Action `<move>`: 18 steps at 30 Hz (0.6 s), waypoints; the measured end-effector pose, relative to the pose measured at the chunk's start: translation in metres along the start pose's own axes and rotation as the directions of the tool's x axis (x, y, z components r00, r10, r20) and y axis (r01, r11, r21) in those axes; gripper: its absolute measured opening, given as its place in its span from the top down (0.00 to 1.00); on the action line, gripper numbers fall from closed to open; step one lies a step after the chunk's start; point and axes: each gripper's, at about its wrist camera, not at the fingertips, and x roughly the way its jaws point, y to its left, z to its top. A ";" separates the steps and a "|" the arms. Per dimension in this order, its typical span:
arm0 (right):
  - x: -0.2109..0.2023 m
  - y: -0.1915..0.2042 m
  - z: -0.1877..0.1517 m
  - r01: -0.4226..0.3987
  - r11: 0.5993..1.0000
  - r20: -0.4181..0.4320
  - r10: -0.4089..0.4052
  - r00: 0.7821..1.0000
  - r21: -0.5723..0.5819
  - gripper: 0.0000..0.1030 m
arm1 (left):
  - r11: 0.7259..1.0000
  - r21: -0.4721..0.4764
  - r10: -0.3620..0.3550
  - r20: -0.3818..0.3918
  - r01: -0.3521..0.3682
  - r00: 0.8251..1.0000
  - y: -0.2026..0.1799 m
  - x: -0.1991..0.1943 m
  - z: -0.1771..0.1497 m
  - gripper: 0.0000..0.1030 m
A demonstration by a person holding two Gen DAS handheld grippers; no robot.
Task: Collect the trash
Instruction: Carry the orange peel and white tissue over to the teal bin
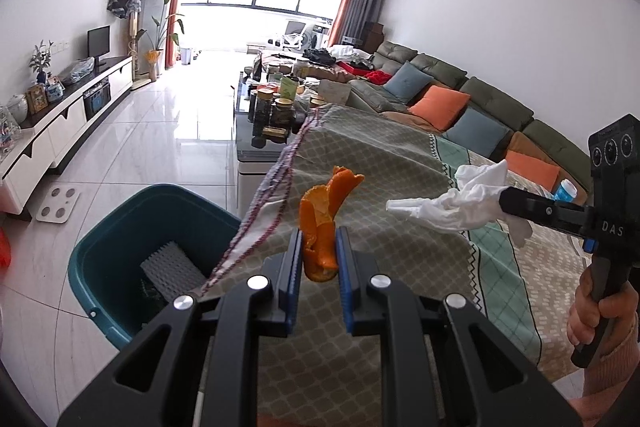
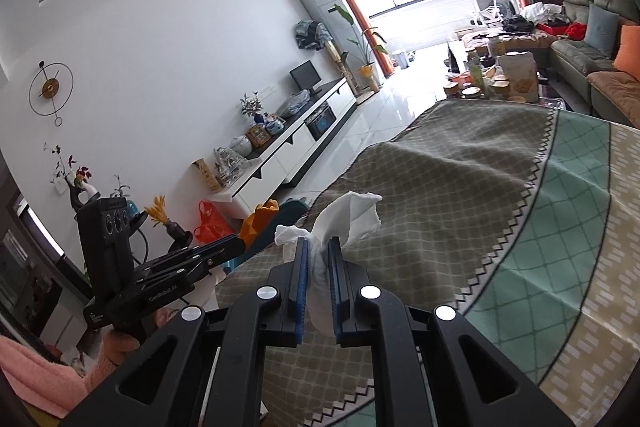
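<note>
My left gripper [image 1: 318, 245] is shut on an orange peel [image 1: 325, 213] and holds it above the left edge of the cloth-covered table [image 1: 400, 299]. A teal bin [image 1: 120, 227] stands on the floor to its left, with a grey ribbed piece inside. My right gripper [image 2: 318, 247] is shut on a crumpled white tissue [image 2: 348, 217] above the table. In the left wrist view the right gripper [image 1: 506, 201] reaches in from the right with the tissue [image 1: 452, 205]. In the right wrist view the left gripper [image 2: 236, 247] shows at left with the peel [image 2: 260, 221].
A patterned cloth covers the table. Beyond it a glass coffee table [image 1: 256, 131] holds several jars. A green sofa [image 1: 480, 99] with cushions runs along the right. A white TV cabinet [image 1: 60, 123] lines the left wall. A bathroom scale [image 1: 58, 205] lies on the floor.
</note>
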 end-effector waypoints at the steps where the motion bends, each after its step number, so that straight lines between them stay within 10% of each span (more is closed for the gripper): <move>1: 0.002 0.001 0.000 -0.005 1.000 -0.004 0.005 1.000 -0.002 0.90 | 1.000 -0.002 0.004 0.001 -0.004 1.000 0.002 -0.001 0.000 0.83; 18: 0.034 0.026 0.006 -0.062 0.997 -0.050 0.060 0.997 -0.052 0.90 | 0.997 -0.047 0.060 0.022 -0.059 0.998 0.028 -0.011 0.001 0.83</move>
